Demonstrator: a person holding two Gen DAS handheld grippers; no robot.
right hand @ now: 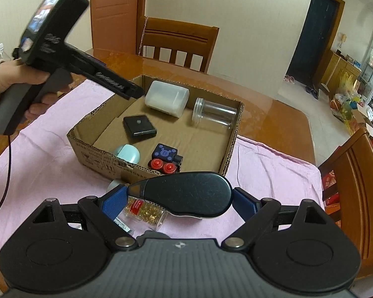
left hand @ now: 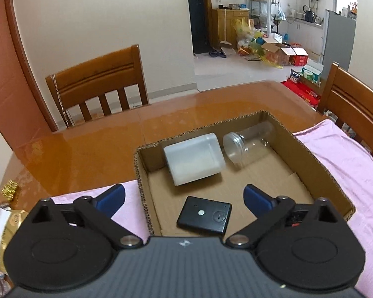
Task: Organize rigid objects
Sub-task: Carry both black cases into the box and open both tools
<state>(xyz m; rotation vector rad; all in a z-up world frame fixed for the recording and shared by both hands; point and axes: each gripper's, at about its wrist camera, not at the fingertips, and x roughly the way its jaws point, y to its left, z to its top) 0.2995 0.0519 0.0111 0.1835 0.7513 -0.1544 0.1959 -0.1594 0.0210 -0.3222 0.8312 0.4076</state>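
Note:
A shallow cardboard box (left hand: 298, 146) sits on a pink cloth (left hand: 348, 164). It holds a white plastic container (left hand: 194, 159) and a clear jar (left hand: 248, 144), both on their sides, and a flat black square device (left hand: 204, 214). My left gripper (left hand: 184, 191) hovers open over the black device, nothing between its blue pads. In the right wrist view the box (right hand: 87, 149) also holds a teal round case (right hand: 126, 152) and a black toy train (right hand: 165, 159). My right gripper (right hand: 181, 196) is shut on a black oval object (right hand: 186, 193), held above the cloth in front of the box.
A small bottle of golden capsules (right hand: 146, 211) lies on the pink cloth (right hand: 37, 161) under the right gripper. A hand (right hand: 20, 79) holds the left gripper's handle at upper left. Wooden chairs (right hand: 176, 42) stand at the table's far and right sides. A gold-wrapped item (left hand: 10, 188) lies left.

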